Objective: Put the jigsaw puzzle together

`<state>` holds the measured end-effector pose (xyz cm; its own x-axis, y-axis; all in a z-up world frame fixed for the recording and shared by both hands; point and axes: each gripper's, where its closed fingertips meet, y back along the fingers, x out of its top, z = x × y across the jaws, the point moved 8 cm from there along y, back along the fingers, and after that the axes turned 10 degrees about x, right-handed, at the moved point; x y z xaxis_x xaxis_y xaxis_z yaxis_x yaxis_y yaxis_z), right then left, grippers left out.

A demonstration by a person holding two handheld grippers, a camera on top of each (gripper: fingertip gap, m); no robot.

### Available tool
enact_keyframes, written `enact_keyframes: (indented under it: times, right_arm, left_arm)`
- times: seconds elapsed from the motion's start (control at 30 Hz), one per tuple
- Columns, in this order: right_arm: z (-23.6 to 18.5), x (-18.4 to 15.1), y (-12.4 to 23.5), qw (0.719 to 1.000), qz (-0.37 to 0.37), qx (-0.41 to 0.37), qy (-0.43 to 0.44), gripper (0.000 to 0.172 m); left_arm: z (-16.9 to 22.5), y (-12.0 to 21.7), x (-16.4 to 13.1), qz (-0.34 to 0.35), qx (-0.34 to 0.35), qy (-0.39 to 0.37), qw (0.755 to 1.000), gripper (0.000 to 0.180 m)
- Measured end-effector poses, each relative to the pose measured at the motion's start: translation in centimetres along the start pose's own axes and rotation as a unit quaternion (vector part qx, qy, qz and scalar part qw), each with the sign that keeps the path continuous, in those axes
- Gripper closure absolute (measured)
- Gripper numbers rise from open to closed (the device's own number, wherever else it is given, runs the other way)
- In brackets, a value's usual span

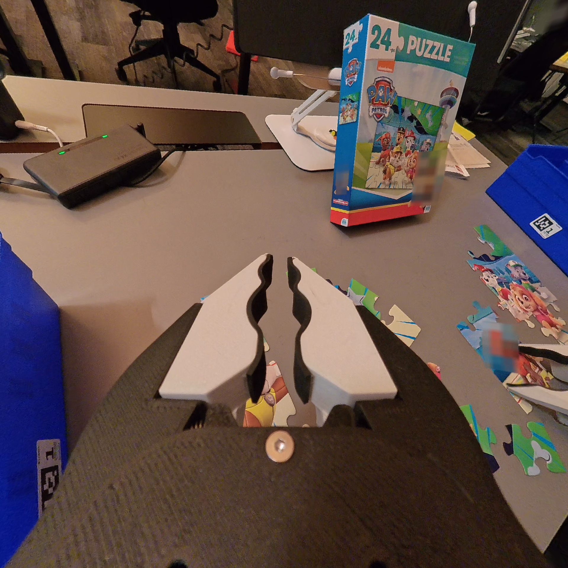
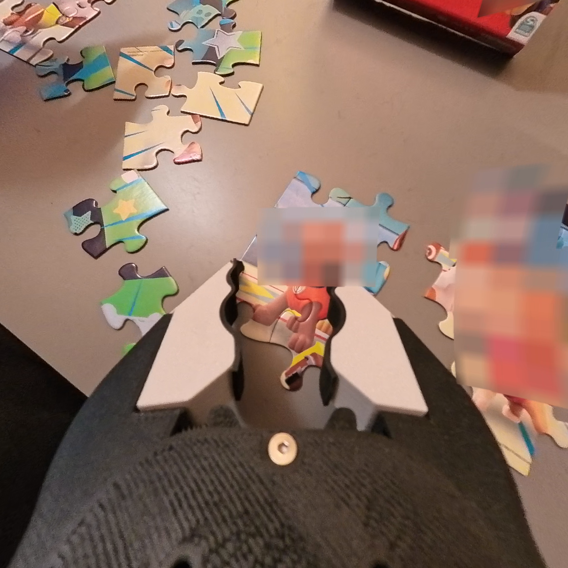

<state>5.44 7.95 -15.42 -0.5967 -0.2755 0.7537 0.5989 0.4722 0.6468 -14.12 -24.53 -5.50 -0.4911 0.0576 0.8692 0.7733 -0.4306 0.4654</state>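
From the left wrist view, the left gripper (image 1: 279,261) hung over the grey table (image 1: 215,230) with its white fingers (image 1: 227,322) drawn narrow, only a slim strip of tabletop showing between the black pads and nothing caught there. Loose puzzle pieces (image 1: 399,325) lay just beside it at about three o'clock, and one piece with a yellow figure (image 1: 267,396) showed below the jaws near the gripper's base. A joined cluster of pieces (image 1: 516,295) sat farther out at three o'clock. The puzzle box (image 1: 399,123) stood upright at one o'clock, well apart from the fingertips. A black power brick (image 1: 92,169) with green lights lay at ten o'clock, a white stand (image 1: 307,123) behind the box, and blue bins at the far left (image 1: 24,368) and far right (image 1: 534,184) edges.

From the right wrist view, the right gripper (image 2: 285,276) stood wide over a picture piece with an orange figure (image 2: 295,313), which lay flat on the table between the pads; I could not tell whether either pad touched it, and the right fingertip was hidden by a mosaic patch. Green pieces (image 2: 116,221) lay at ten o'clock, cream ones (image 2: 159,138) at eleven. The box's red corner (image 2: 461,18) showed at one o'clock.
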Motion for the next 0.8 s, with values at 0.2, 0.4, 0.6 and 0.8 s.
enact_keyframes:
  times: [0.2,0.4,0.6,0.8]
  right_arm:
    - [-0.4,0.1,-0.3,1.0,-0.005,-0.002,0.013,0.112]
    - [-0.4,0.2,-0.4,1.0,-0.006,0.002,0.015,0.112]
    - [-0.2,0.4,0.3,1.0,0.016,0.024,-0.01,0.107]
    - [-0.8,1.3,0.4,0.998,0.04,0.048,-0.008,0.11]
  left_arm:
    - [0.1,0.0,0.0,0.001,-0.001,0.0,1.0,0.172]
    - [0.2,0.0,0.0,0.001,-0.003,-0.001,1.0,0.172]
    - [0.4,-0.2,0.0,-0.001,-0.007,-0.001,1.0,0.172]
    - [0.5,-0.6,-0.2,-0.006,-0.013,0.0,1.0,0.172]
